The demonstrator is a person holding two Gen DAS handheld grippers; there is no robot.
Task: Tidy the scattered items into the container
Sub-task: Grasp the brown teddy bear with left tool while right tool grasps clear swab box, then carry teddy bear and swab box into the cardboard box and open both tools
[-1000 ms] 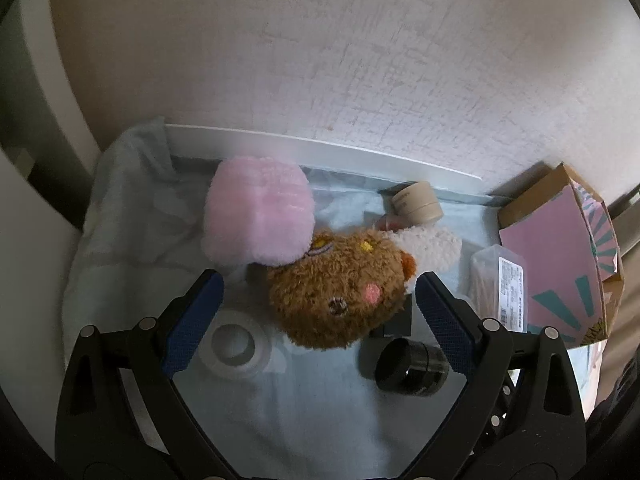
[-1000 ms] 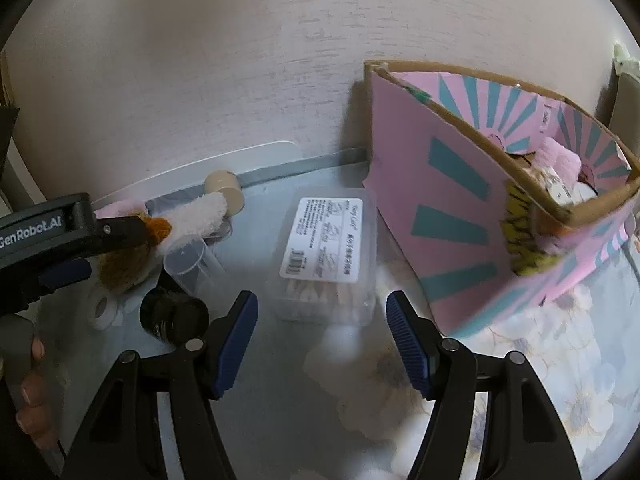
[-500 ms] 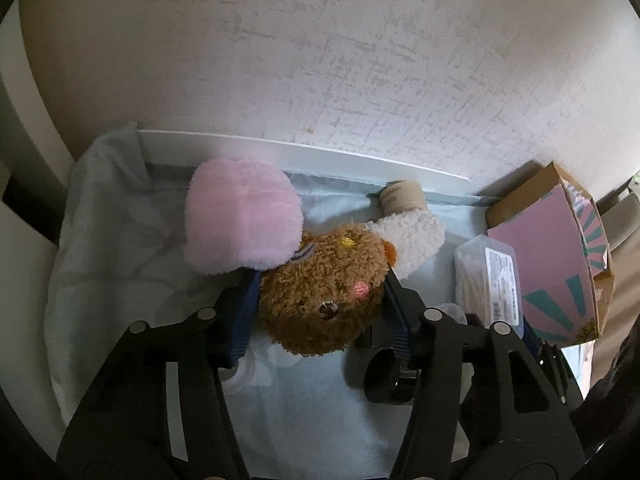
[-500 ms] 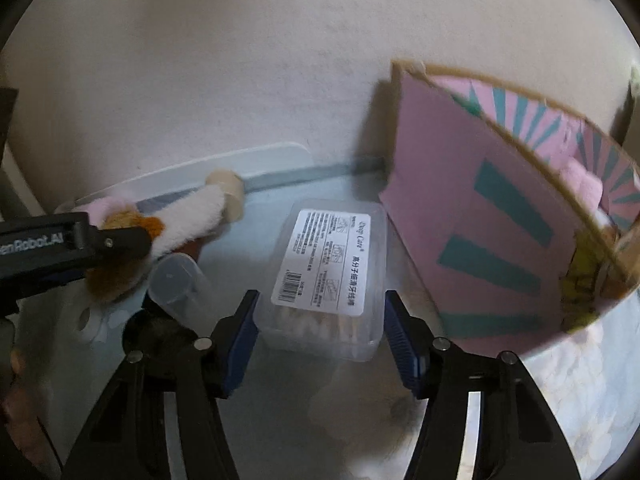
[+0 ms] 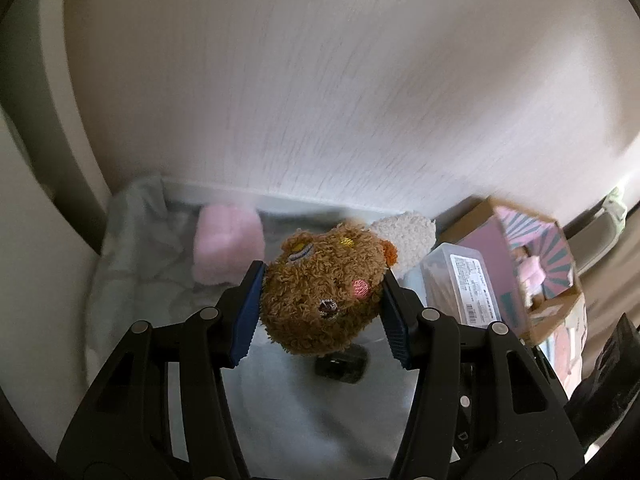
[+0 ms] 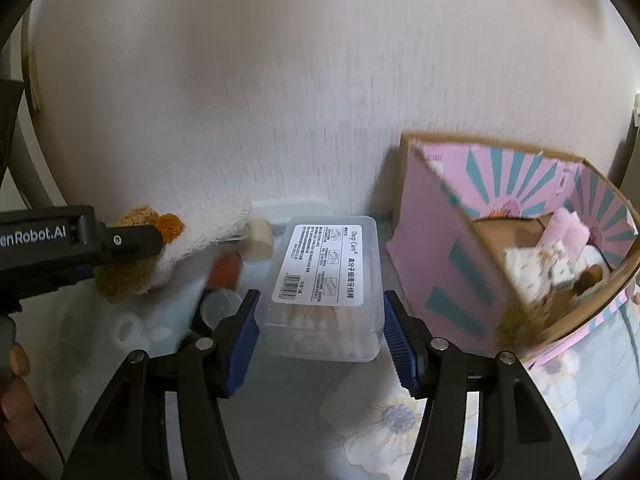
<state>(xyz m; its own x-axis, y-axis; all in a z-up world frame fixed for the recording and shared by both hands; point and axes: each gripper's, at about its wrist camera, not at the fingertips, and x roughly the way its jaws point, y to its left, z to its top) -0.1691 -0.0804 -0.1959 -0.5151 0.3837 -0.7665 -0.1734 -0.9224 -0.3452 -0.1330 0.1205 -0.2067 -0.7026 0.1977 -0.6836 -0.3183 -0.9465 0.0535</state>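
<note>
My left gripper (image 5: 320,312) is shut on a brown plush toy (image 5: 324,296) with a white furry part and holds it above the cloth. The toy also shows in the right wrist view (image 6: 132,272), held by the left gripper. My right gripper (image 6: 320,320) is shut on a clear plastic box of swabs (image 6: 324,280) with a white label. The pink and teal cardboard container (image 6: 452,280) stands at the right, with several items inside. It also shows in the left wrist view (image 5: 532,264).
A pink fluffy item (image 5: 226,244) lies on the pale blue cloth (image 5: 136,264) by the wall. A black cylinder (image 5: 342,364) lies under the toy. A tan spool (image 6: 258,238), a red item (image 6: 226,270), a clear cup (image 6: 218,306) and a tape ring (image 6: 128,328) lie left of the box.
My left gripper closed on the brown plush toy and lifted it off the cloth. My right gripper moved onto the swab box and closed on its sides.
</note>
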